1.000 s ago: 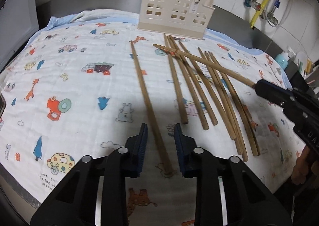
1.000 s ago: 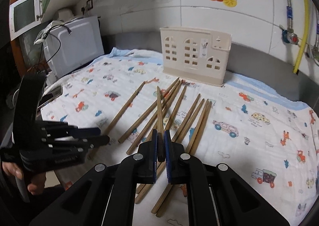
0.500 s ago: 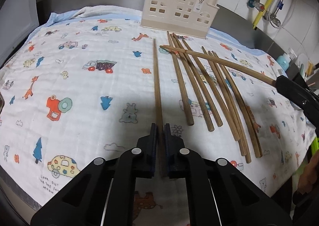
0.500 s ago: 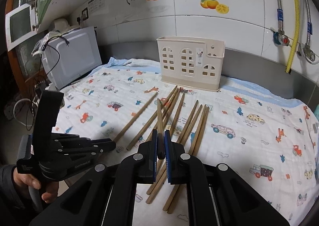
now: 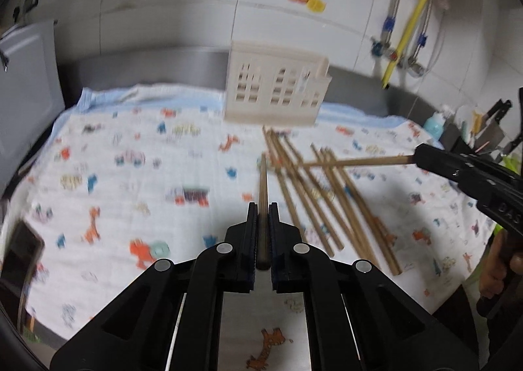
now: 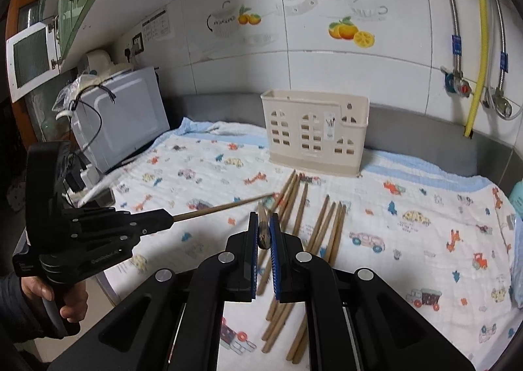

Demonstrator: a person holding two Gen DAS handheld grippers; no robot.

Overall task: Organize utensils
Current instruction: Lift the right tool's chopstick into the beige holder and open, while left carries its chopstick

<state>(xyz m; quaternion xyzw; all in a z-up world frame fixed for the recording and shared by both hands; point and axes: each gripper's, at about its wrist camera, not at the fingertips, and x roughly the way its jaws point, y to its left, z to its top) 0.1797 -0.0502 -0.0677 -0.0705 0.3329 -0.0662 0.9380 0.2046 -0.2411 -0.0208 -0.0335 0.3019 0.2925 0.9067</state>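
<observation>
My left gripper [image 5: 262, 206] is shut on a brown wooden chopstick [image 5: 263, 175], which points forward above the cartoon-print cloth [image 5: 130, 175]. In the right wrist view that gripper [image 6: 168, 219] enters from the left, its chopstick [image 6: 225, 206] slanting up to the right. My right gripper [image 6: 262, 215] is shut on a second chopstick [image 6: 262, 233], seen nearly end-on. From the left wrist view this gripper [image 5: 420, 153] holds its chopstick [image 5: 359, 161] level, pointing left. Several loose chopsticks [image 6: 327, 230] lie on the cloth. A cream utensil holder [image 6: 313, 139] with window cut-outs stands upright at the back.
A white microwave [image 6: 121, 119] stands at the left edge of the counter. A dark phone [image 5: 19, 256] lies at the cloth's near left. A blue bottle [image 5: 434, 124] and knives sit at the far right. Pipes and a yellow hose [image 6: 479, 44] run down the tiled wall.
The left gripper's jaws closed on the single chopstick lying apart from the pile and lifted it off the cloth. The right gripper rose too, still holding its chopstick.
</observation>
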